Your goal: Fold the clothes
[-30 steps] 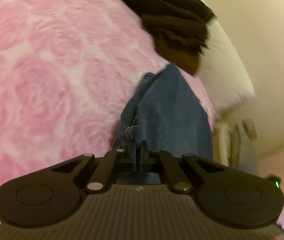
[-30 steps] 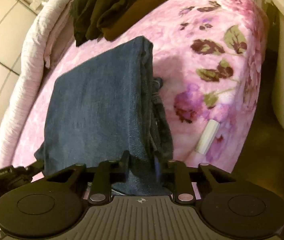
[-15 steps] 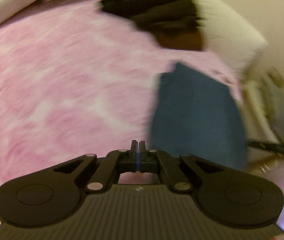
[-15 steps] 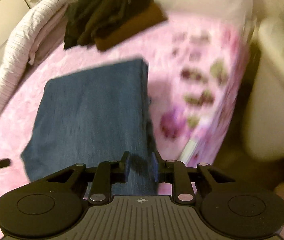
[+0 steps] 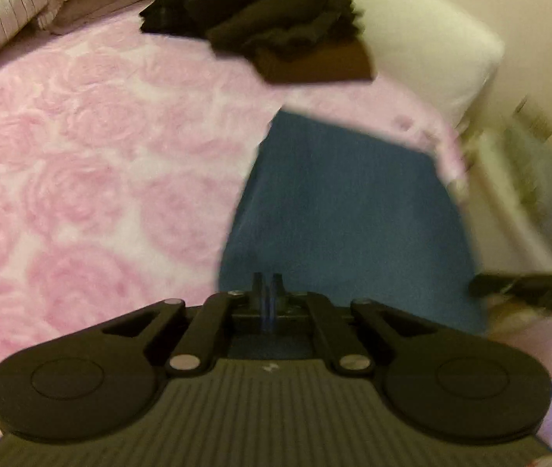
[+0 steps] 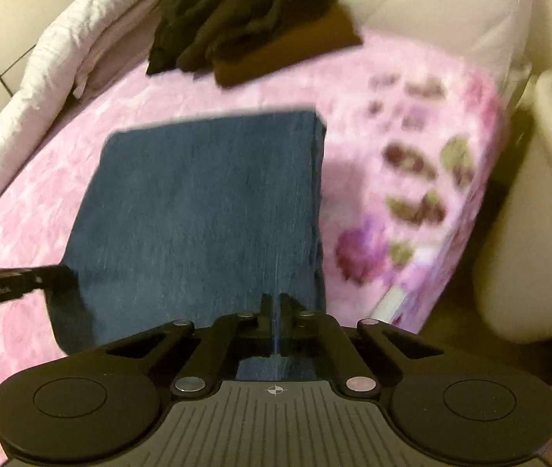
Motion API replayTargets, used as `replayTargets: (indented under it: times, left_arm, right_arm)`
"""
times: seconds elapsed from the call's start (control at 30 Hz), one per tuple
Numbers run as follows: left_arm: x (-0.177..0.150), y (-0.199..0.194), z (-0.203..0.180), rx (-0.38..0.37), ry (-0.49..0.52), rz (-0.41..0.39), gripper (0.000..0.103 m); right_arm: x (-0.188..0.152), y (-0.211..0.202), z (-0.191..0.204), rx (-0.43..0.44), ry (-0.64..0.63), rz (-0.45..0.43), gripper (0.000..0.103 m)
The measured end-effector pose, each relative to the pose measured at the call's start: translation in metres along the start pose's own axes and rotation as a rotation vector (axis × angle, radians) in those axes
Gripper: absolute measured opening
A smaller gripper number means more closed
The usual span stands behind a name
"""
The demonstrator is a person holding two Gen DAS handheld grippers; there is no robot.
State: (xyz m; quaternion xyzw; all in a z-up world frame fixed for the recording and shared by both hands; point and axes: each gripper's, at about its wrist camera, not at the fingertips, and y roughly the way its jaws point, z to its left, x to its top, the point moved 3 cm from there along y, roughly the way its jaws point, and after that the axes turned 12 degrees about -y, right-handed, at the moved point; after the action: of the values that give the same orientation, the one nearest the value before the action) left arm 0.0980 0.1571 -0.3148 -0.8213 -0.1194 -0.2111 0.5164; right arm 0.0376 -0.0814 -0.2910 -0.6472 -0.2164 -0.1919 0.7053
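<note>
Folded jeans lie flat on the pink blanket near its right edge. Left gripper and right gripper are both closed, empty, above the jeans' near edge. Dark folded clothes sit at the far edge.

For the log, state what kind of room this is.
Most likely a bedroom: a pink flowered blanket covers a bed, a white pillow and rolled bedding lie along its far edge, and folded jeans rest on it near a pile of dark clothes.

pale lettering on the left gripper, perhaps a brand, is too blurred to read.
</note>
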Motion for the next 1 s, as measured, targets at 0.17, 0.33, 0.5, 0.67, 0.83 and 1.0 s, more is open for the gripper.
replayTargets:
  times: [0.17,0.33,0.5,0.67,0.83,1.0]
  left_arm:
    - [0.003,0.007,-0.011,0.063,0.006,0.06,0.001]
    - [0.007,0.013,-0.023,0.126,0.012,0.119,0.003]
    - [0.008,0.016,-0.033,0.177,0.003,0.16,0.003]
    - [0.017,0.015,-0.05,0.206,-0.001,0.16,0.003]
    - [0.041,0.028,-0.067,0.21,0.001,0.13,0.003]
    - [0.057,0.061,-0.072,0.194,0.012,0.111,0.006]
  right_arm:
    - [-0.007,0.025,0.016,-0.12,-0.088,0.183,0.001]
    - [0.009,0.014,0.019,-0.141,-0.049,0.181,0.001]
    - [0.008,0.015,0.013,-0.116,0.005,0.209,0.001]
    - [0.018,0.011,0.007,-0.096,0.024,0.164,0.001]
    - [0.048,0.018,-0.003,-0.083,0.011,0.102,0.001]
    - [0.066,0.038,-0.019,-0.085,-0.008,0.042,0.001]
